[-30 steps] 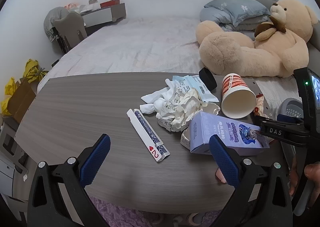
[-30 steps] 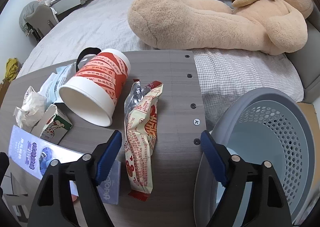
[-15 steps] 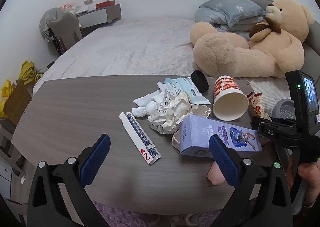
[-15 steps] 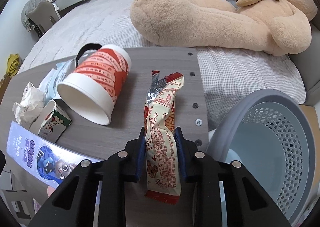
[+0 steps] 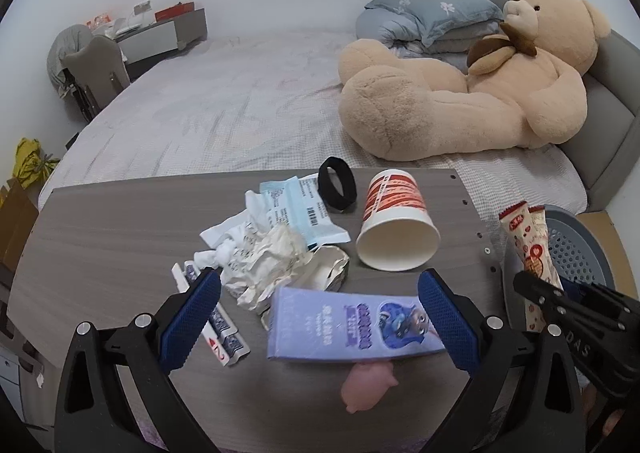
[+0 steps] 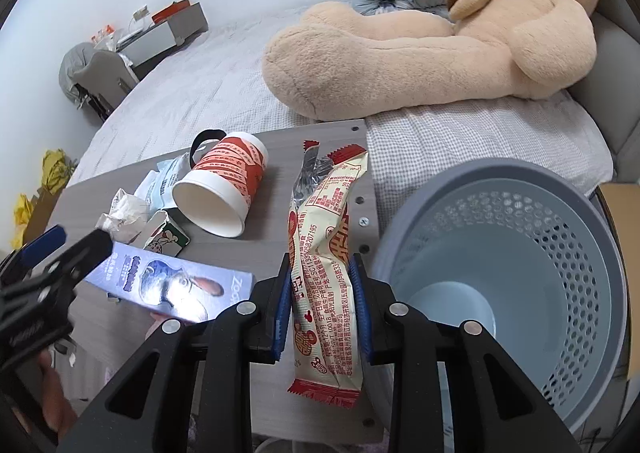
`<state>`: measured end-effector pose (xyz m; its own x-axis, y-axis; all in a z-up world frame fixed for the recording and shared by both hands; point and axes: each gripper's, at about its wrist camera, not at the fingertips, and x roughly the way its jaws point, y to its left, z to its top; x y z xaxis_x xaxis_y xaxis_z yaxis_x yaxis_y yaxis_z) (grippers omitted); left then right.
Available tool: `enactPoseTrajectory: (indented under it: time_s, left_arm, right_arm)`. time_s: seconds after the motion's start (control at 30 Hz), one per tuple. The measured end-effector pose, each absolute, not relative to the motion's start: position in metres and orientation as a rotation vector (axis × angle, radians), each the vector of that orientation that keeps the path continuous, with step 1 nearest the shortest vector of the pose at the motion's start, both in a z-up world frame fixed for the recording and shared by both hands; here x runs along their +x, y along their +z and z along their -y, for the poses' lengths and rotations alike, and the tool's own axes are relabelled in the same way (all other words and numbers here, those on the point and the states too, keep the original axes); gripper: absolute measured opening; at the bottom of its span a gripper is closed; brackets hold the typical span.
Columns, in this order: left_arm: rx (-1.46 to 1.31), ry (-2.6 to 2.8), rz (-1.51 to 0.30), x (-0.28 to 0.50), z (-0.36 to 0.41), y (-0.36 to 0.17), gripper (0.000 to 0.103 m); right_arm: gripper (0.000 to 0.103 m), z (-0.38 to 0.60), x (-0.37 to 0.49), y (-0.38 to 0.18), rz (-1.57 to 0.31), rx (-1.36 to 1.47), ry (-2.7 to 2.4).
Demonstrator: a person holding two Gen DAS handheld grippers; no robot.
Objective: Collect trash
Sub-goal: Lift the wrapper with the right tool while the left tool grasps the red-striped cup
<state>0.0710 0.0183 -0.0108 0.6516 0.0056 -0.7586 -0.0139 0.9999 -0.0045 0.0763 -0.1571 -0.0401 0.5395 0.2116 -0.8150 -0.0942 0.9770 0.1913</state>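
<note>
1. Since a second ago, the right hand-held gripper point(image 6: 320, 309) has gone from standing wide over the snack wrapper point(image 6: 326, 273) to clamping it at mid-length, and the wrapper has come up off the desk point(image 6: 260, 209); the left hand-held gripper point(image 5: 318, 319) has shifted toward the purple carton point(image 5: 352, 327).
2. Right hand-held gripper: its blue pads press on both sides of the wrapper, which hangs between them, its upper end over the desk's edge, just beside the grey perforated basket point(image 6: 520, 253).
3. Left hand-held gripper: jaws wide apart, nothing gripped; the purple carton lies between them, and I cannot tell whether either pad touches it.
4. Handling, as a judgement: the wrapper looks light, thin and crinkly, probably empty and slick, so a mid-body pinch suits it. It should flop at both ends and fall freely once let go over the basket.
5. Look: a long cream packet with red print and red serrated end seals, with a silver foil lining showing at the torn top.
6. Left on the desk: a red-and-white paper cup point(image 5: 396, 229) on its side, crumpled paper point(image 5: 268, 261), a blue-white packet point(image 5: 300, 213) and a small playing-card box point(image 5: 216, 329).
</note>
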Motion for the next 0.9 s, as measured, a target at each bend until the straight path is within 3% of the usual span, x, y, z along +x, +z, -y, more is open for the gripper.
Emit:
enactPoseTrajectory:
  time_s: [0.9]
  left_arm:
    - [0.076, 0.002, -1.094, 0.179, 0.049, -0.071, 0.097]
  right_arm:
    - [0.027, 0.211, 0.105, -0.051, -0.999, 0.243, 0.211]
